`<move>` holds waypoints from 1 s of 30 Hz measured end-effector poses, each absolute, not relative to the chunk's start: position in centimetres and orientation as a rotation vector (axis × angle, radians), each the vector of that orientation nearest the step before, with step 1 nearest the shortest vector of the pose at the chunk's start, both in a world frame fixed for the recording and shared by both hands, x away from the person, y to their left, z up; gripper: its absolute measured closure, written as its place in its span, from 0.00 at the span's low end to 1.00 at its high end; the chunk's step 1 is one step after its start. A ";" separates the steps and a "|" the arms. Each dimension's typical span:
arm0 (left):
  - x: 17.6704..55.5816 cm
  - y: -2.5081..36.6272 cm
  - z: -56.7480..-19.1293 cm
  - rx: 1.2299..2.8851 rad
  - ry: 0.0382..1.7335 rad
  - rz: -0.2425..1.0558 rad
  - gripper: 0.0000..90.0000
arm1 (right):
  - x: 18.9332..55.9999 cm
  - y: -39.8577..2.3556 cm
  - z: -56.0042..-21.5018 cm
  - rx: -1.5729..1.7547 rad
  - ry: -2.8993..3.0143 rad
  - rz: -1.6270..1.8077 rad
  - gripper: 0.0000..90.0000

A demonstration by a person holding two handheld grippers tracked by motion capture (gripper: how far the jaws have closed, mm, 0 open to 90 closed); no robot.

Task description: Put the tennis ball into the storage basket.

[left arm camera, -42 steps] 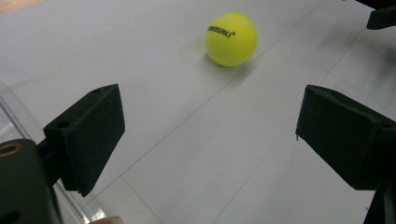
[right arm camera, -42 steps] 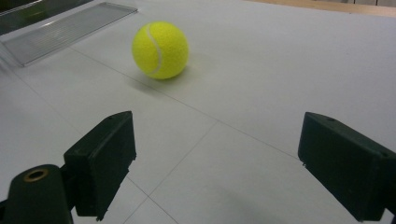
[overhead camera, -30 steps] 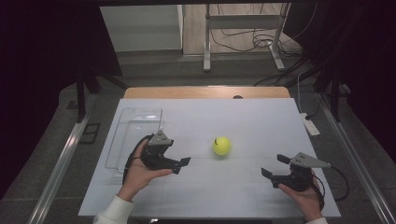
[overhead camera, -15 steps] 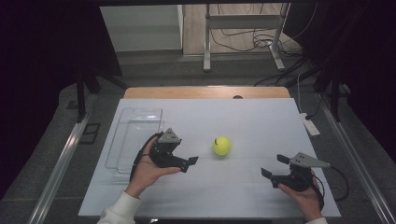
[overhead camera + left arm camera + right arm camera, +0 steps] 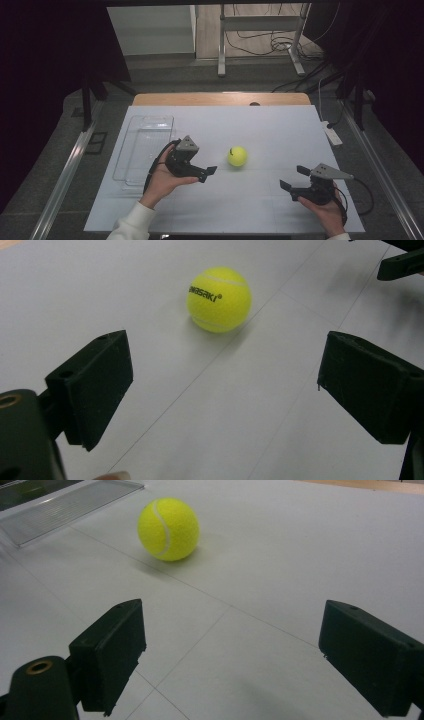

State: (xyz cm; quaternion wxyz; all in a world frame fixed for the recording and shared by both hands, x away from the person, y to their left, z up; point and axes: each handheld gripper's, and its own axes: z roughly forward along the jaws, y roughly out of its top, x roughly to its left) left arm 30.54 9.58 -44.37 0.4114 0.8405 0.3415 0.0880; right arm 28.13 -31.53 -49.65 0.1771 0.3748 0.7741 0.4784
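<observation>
Left gripper (image 5: pixel 209 172) is closing in on the ball (image 5: pixel 237 156) mid-table — jaws wide, nothing held. Right gripper (image 5: pixel 290 178) open too, parked. Next: straddle the ball, then squeeze.

I see a clear tray (image 5: pixel 145 150) lying flat near my table's (image 5: pixel 280 130) left edge, and a white power strip (image 5: pixel 332 134) at its right edge.

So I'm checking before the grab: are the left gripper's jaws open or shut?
Open. In the left gripper view the left gripper has its jaws wide apart with bare table between them, and the ball lies ahead, untouched.
</observation>
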 end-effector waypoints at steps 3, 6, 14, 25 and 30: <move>30.6 9.4 -44.4 2.117 0.856 0.220 0.09 | 28.1 -31.5 -49.7 1.061 2.191 1.353 0.13; 30.8 9.1 -44.4 2.119 0.851 0.217 0.09 | 28.1 -31.5 -49.7 1.060 2.192 1.353 0.13; 31.3 8.4 -44.6 2.128 0.841 0.209 0.09 | 28.2 -31.6 -49.7 1.061 2.191 1.348 0.13; 31.6 7.6 -44.9 2.148 0.834 0.203 0.09 | 28.2 -31.7 -49.7 1.066 2.188 1.352 0.13; 31.9 6.9 -44.9 2.158 0.824 0.199 0.09 | 28.2 -31.7 -49.7 1.068 2.190 1.352 0.13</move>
